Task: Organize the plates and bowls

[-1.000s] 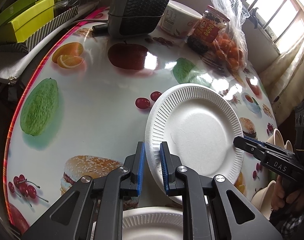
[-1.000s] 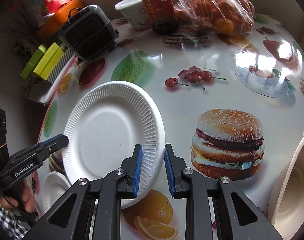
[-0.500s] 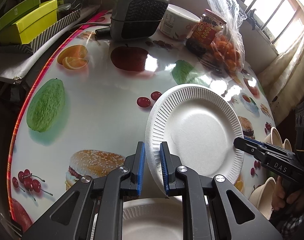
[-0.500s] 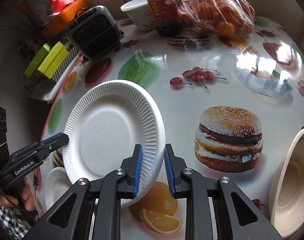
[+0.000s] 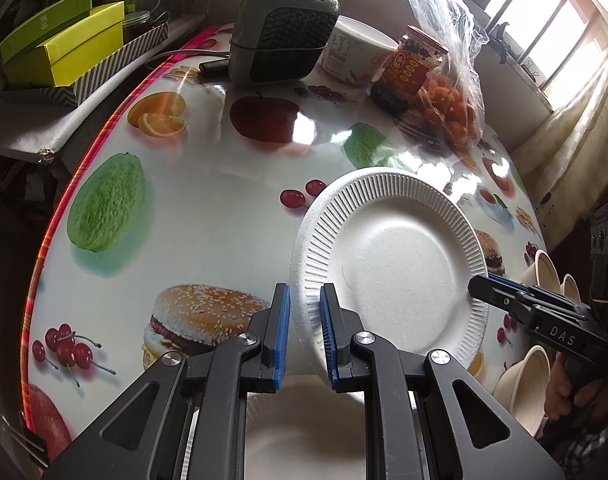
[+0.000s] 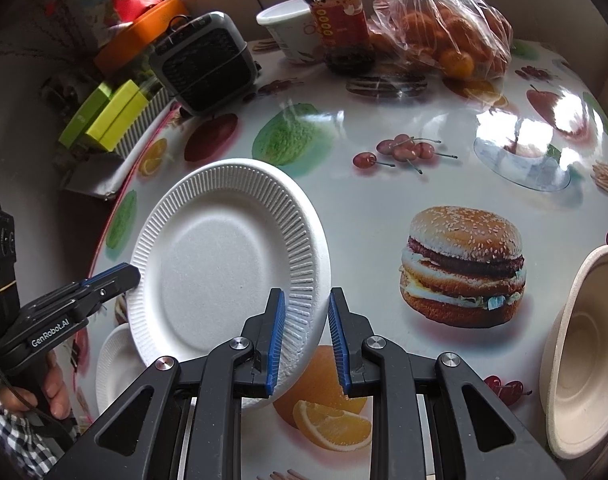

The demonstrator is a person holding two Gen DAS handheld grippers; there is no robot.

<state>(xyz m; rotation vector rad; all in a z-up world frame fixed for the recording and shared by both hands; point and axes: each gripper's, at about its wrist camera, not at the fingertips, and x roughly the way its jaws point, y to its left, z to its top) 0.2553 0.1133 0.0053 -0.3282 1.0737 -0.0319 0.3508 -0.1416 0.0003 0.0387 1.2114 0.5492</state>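
From the left wrist camera, my left gripper (image 5: 305, 336) is clamped on the near-left rim of the white paper plate (image 5: 396, 264), which hangs tilted above the table (image 5: 207, 216). My right gripper (image 5: 480, 286) bites the opposite rim at about 3 o'clock. A second plate (image 5: 304, 428) lies directly below at 6 o'clock, so I judge I'm stacking: one plate down, this one not yet set. Beige bowls (image 5: 544, 272) wait at 4 o'clock, unsorted. The table's red edge curves close at 9 o'clock; the middle toward 11 is bare.

From the right wrist camera, my right gripper (image 6: 304, 340) pinches the plate (image 6: 223, 264) at its lower right rim, the left gripper (image 6: 123, 276) at 9 o'clock. The lower plate (image 6: 115, 364) peeks out at 8 o'clock near the table edge. A bowl (image 6: 584, 352) lies tipped at 4 o'clock. Clutter, a jar (image 6: 340, 24) among it, stays well away at 12.
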